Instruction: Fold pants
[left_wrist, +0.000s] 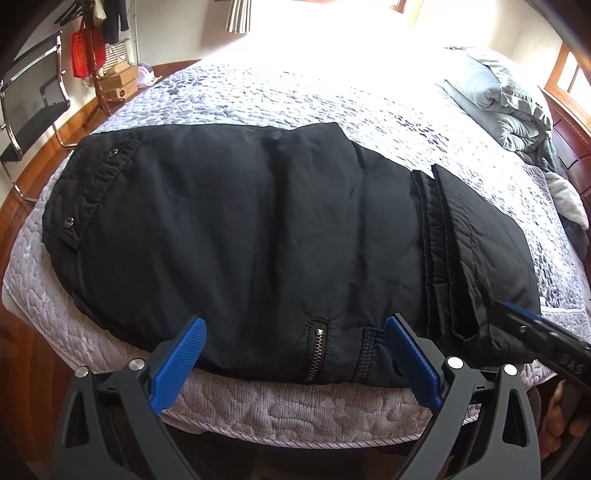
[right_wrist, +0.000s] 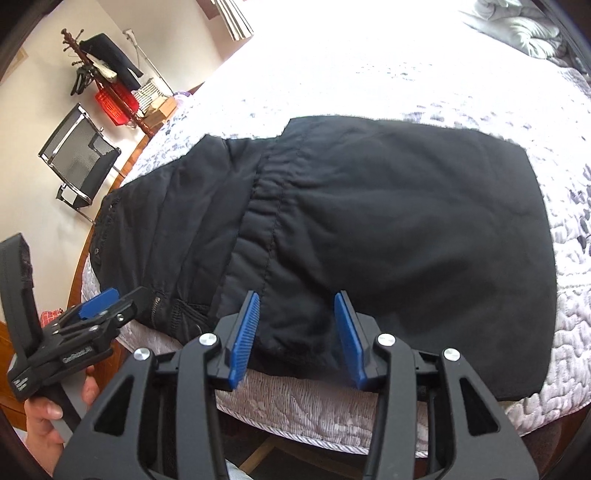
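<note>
Black pants (left_wrist: 240, 229), folded over into a thick bundle, lie across the near edge of a bed (left_wrist: 295, 410) with a quilted grey cover. The left gripper (left_wrist: 295, 339) hovers with jaws spread wide above the zipper (left_wrist: 316, 350), gripping nothing. The right gripper (right_wrist: 297, 314) has parted jaws straddling the folded hem, its pads clear of the cloth. A mesh chair (right_wrist: 79, 158) stands beyond.

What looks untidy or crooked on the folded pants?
The black pants lie folded on the bed, but the hem ends of the top layer overlap unevenly. Both the left gripper and the right gripper are open.
</note>
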